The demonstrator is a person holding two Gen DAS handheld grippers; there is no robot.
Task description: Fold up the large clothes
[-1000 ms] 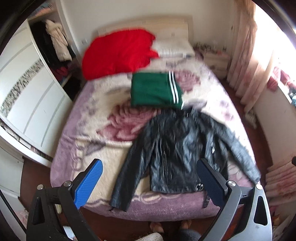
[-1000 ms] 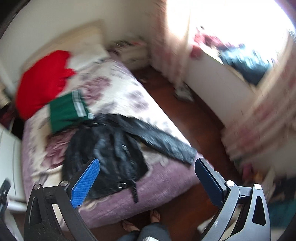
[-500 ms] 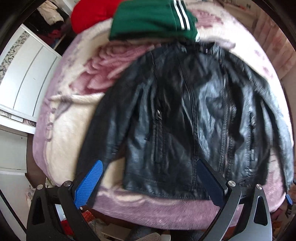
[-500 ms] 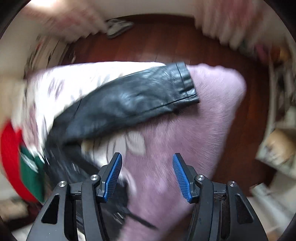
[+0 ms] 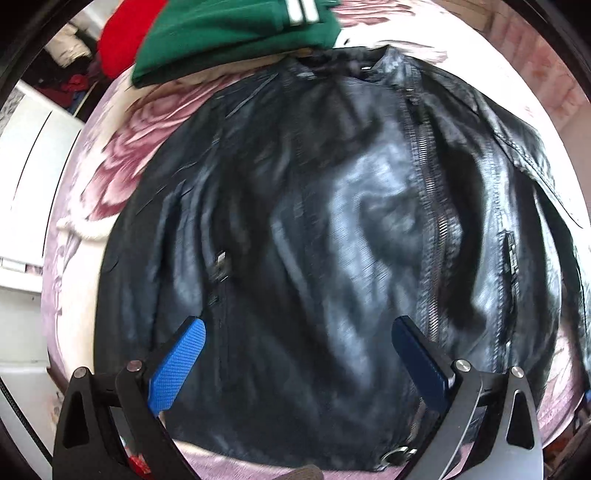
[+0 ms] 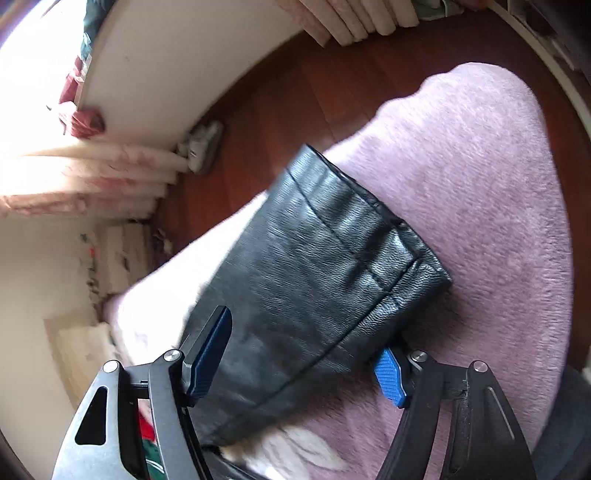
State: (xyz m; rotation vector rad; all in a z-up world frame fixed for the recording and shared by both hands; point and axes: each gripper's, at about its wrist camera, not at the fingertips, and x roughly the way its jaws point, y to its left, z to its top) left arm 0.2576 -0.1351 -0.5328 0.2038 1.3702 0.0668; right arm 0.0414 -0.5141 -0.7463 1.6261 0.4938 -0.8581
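A black leather jacket (image 5: pixel 314 229) lies spread front-up on the bed, collar away from me, zip running down its right half. My left gripper (image 5: pixel 299 354) is open and hovers low over the jacket's lower front, holding nothing. In the right wrist view the jacket's sleeve cuff (image 6: pixel 332 251) lies on the pink blanket (image 6: pixel 480 184) near the bed's corner. My right gripper (image 6: pixel 306 350) is open with its fingers on either side of the sleeve, just behind the cuff. I cannot tell whether the pads touch it.
A folded green garment with white stripes (image 5: pixel 236 33) lies just beyond the collar, with a red one (image 5: pixel 122 40) behind it. White wardrobe doors (image 5: pixel 26 177) stand left of the bed. Wooden floor (image 6: pixel 295 92), curtains (image 6: pixel 92 177) and a white ledge lie beyond the bed corner.
Both grippers have dropped close to the jacket. The left moved in over the lower front. The right swung onto the sleeve, which now lies between its wider-open fingers.
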